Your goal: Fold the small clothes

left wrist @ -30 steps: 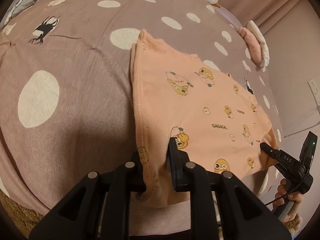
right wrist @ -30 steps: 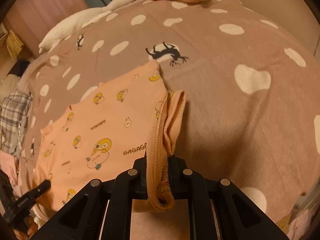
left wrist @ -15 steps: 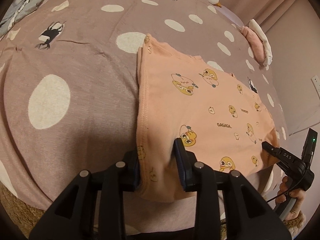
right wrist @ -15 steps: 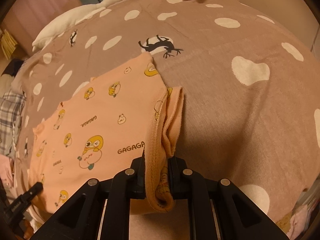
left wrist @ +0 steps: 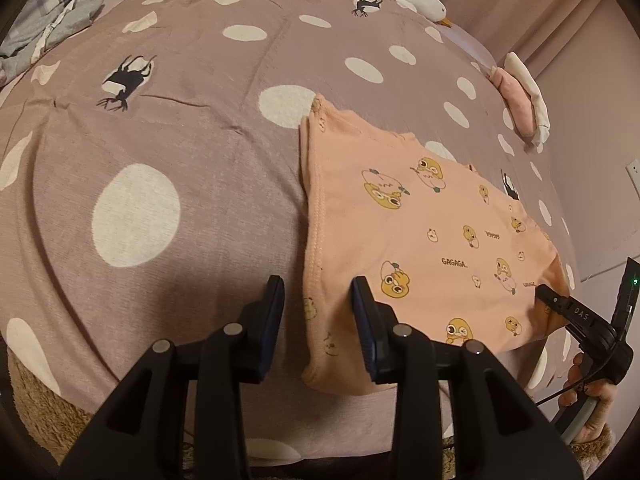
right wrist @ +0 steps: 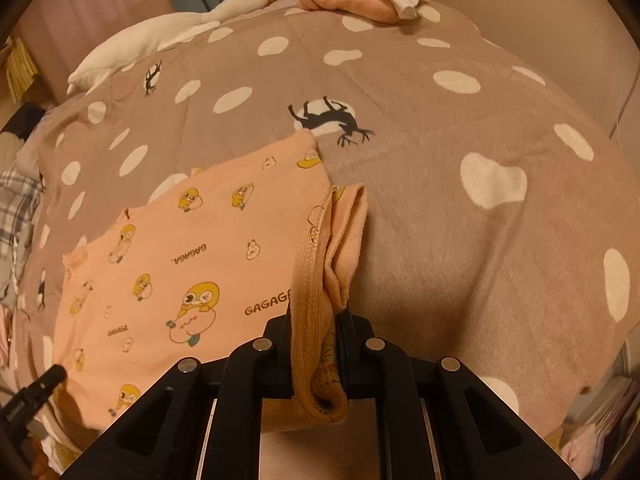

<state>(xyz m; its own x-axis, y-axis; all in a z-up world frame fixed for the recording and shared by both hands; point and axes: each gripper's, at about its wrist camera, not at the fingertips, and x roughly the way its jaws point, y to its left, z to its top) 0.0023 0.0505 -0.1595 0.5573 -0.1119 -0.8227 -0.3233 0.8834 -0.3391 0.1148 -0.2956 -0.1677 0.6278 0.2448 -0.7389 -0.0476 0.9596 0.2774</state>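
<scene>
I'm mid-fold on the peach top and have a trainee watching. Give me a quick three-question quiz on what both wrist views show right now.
1. True or false: the right tongs are shut on the bunched edge of the peach top.
2. How do the left tongs stand? A) clamped on the fabric B) just been opening, fabric edge between the pads but not pinched C) holding the white goose plush
3. Fill in: the top lies on a brown bedspread printed with white spots and black ____.

Key: 1 true; 2 B; 3 deer.
</scene>
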